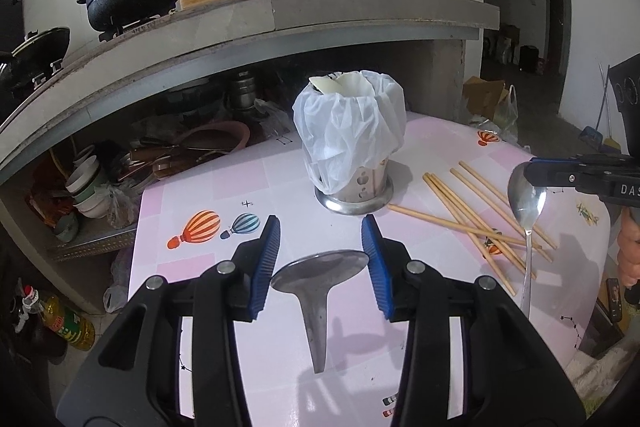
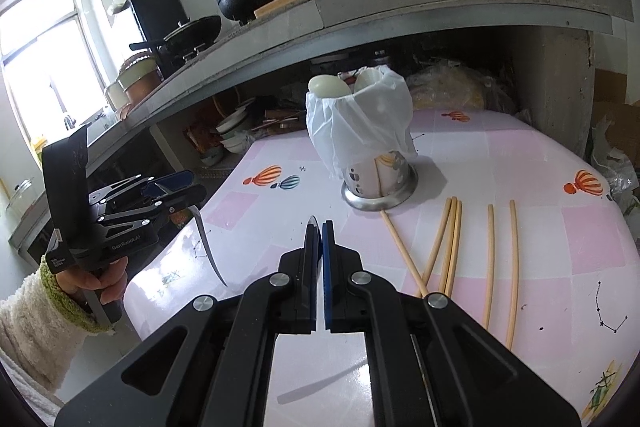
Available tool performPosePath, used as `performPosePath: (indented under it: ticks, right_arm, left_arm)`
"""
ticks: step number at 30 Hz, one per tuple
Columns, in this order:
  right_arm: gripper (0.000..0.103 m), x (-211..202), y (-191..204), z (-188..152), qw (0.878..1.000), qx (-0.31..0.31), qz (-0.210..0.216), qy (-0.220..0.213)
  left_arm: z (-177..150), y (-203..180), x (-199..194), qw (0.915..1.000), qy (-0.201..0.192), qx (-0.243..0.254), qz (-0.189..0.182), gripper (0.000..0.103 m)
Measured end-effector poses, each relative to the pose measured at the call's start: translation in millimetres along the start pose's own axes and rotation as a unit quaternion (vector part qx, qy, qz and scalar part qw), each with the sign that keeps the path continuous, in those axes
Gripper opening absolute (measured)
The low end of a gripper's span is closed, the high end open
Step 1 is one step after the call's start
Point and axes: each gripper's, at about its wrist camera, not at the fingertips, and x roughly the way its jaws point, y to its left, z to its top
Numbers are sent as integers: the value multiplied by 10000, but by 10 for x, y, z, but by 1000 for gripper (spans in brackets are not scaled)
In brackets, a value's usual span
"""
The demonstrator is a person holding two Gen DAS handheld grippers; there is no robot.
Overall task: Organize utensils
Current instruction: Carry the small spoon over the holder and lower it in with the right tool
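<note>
My left gripper [image 1: 321, 227] is shut on a wide metal spoon [image 1: 320, 267], its blue pads pressing both sides of the bowl, and the handle hangs down toward me. In the right wrist view this left gripper [image 2: 188, 181] hovers off the table's left edge. My right gripper [image 2: 320, 227] is shut on the thin edge of a second metal spoon [image 2: 312, 225]. From the left wrist view the right gripper [image 1: 532, 169] holds that spoon [image 1: 526, 201] by its bowl, handle dangling. A perforated metal utensil holder [image 1: 354, 187], draped in a white plastic bag, stands ahead on the table with white spoons inside. Several wooden chopsticks [image 1: 472, 219] lie to its right.
The table [image 2: 520, 155] has a pink cloth with balloon prints. A concrete shelf [image 1: 280, 23] overhangs its far edge, with pots and bottles on top and bowls [image 1: 86, 187] stacked beneath. An oil bottle [image 1: 66, 323] stands on the floor at the left. A hand in a fleecy sleeve [image 2: 44, 315] holds the left gripper.
</note>
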Motion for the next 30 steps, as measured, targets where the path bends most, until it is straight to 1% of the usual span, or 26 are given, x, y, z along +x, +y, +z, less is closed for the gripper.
performPosePath:
  ticks: [30]
  right_arm:
    - [3,-264,-23,185,9992,-90,25,-398]
  left_arm:
    - [227,-150,-157,9995,-297,-13,78,40]
